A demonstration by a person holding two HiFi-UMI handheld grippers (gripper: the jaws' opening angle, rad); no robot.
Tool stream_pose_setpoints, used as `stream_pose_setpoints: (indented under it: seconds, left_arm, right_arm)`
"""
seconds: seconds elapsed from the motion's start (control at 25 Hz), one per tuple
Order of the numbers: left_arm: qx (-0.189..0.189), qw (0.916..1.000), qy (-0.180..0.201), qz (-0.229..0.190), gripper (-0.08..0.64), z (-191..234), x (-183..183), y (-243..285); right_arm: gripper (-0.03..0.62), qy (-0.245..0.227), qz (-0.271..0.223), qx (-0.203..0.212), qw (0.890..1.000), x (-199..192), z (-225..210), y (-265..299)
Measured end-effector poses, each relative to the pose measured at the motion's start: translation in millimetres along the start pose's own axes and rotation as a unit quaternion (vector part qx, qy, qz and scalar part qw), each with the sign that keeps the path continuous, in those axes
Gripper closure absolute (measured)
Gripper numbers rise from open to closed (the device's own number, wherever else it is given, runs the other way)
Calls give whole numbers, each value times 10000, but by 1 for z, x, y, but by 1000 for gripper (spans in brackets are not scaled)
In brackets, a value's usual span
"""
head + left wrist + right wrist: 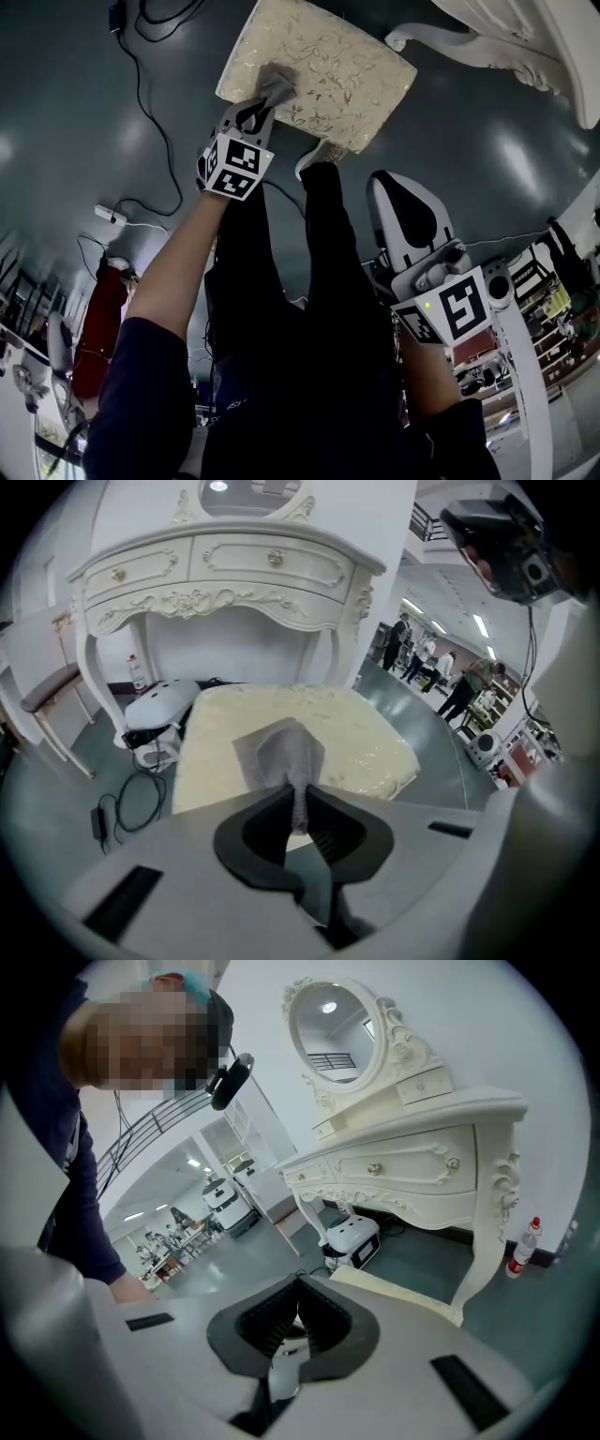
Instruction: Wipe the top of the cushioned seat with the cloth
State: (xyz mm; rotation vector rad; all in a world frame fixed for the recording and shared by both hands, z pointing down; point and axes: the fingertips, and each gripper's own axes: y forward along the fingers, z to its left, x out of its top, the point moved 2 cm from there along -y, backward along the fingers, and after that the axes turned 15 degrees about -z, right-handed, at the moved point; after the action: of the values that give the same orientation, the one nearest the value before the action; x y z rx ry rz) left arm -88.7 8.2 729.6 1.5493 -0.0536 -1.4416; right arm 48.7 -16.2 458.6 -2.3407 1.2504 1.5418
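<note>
"Where's the cloth?"

"The grey cloth [277,754] lies spread on the cream cushioned seat [366,742], toward the seat's 9 o'clock edge in the head view. Its near end is bunched and pinched between the closed jaws of the left gripper [299,803]."

"And the other one?"

"The right gripper [296,1313] hangs at 4 o'clock in the head view, well apart from the seat, its jaws together with nothing between them. An ornate white dressing table [412,1162] fills that view's 1 o'clock corner."
</note>
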Motion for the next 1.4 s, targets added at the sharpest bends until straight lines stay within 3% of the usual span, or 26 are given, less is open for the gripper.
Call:
stream_pose_setpoints:
  seconds: [0.36,0.72,0.88,1.0,1.4]
  left_arm:
    - [-625,9979,-158,-28,528,-125,12,50]
    - [-981,9950,-185,-3,528,-186,12,74]
    - [-1036,9945,-145,-1,528,-189,22,69]
    - [-912,9956,-65,-227,528,-176,47,52]
    - [-390,9892,64,-1411,528,-112,190,-57]
  right_arm:
    - [568,17,-114,-225,9997,4,-52,-56]
    - [567,128,-181,-272,9994,-10,-84,-92]
    - [568,105,-281,-270,9992,-3,-84,-96]
    - [568,42,-393,-234,9989,8,-77,-96]
    - [567,-385,-888,7,9953,76,-16,-75]
